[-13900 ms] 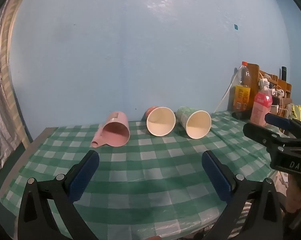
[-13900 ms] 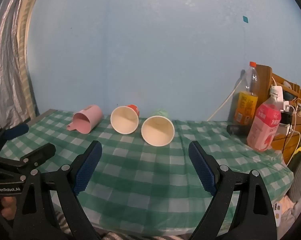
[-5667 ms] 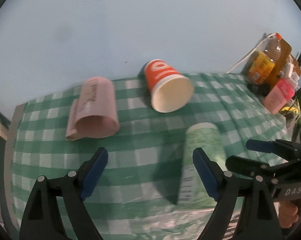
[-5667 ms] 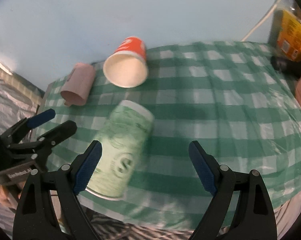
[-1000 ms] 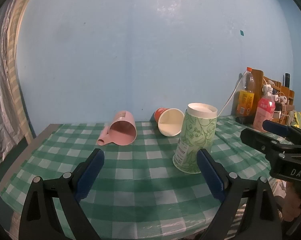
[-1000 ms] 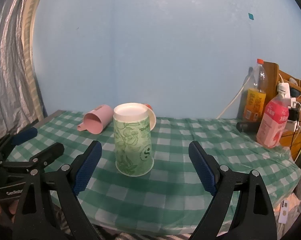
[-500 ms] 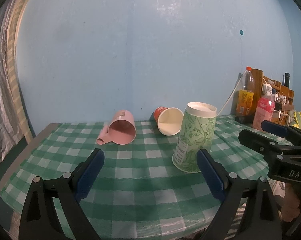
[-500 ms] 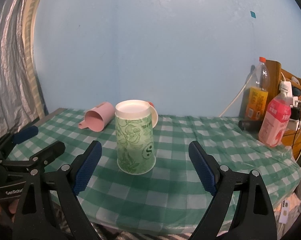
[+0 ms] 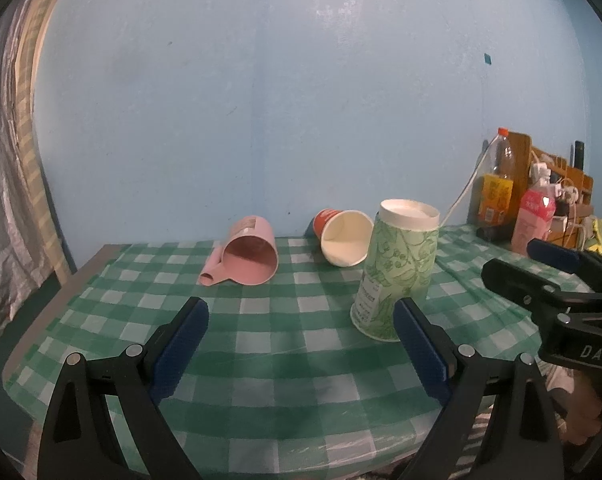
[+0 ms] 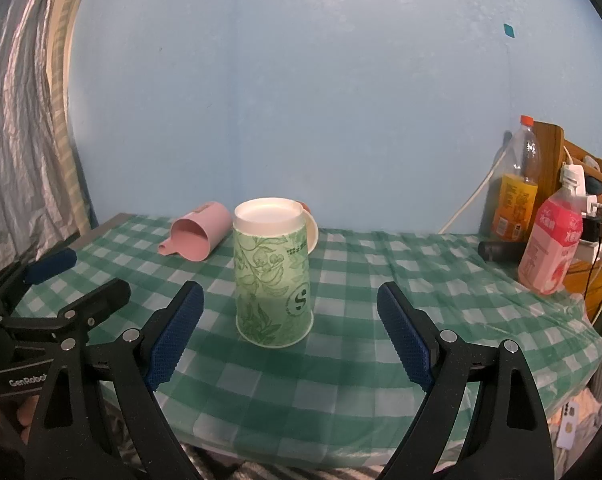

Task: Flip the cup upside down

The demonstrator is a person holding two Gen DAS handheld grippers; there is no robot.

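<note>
A green leaf-patterned paper cup (image 9: 397,272) stands upside down, rim on the checked tablecloth; it also shows in the right wrist view (image 10: 273,272). A red paper cup (image 9: 343,231) lies on its side behind it, mouth toward me; in the right wrist view only its rim (image 10: 312,232) shows past the green cup. A pink plastic cup (image 9: 249,255) with a handle lies on its side to the left, also in the right wrist view (image 10: 199,236). My left gripper (image 9: 301,348) is open and empty, near the table's front. My right gripper (image 10: 291,332) is open and empty, facing the green cup.
The green checked tablecloth (image 10: 421,280) covers the table against a blue wall. An orange drink bottle (image 10: 517,188), a pink bottle (image 10: 551,244) and a wooden shelf with plugs and cables (image 10: 581,184) stand at the right. A silver curtain (image 10: 17,120) hangs at left.
Both grippers have drawn back slightly from the table. The green cup stands still, upside down, where it was released.
</note>
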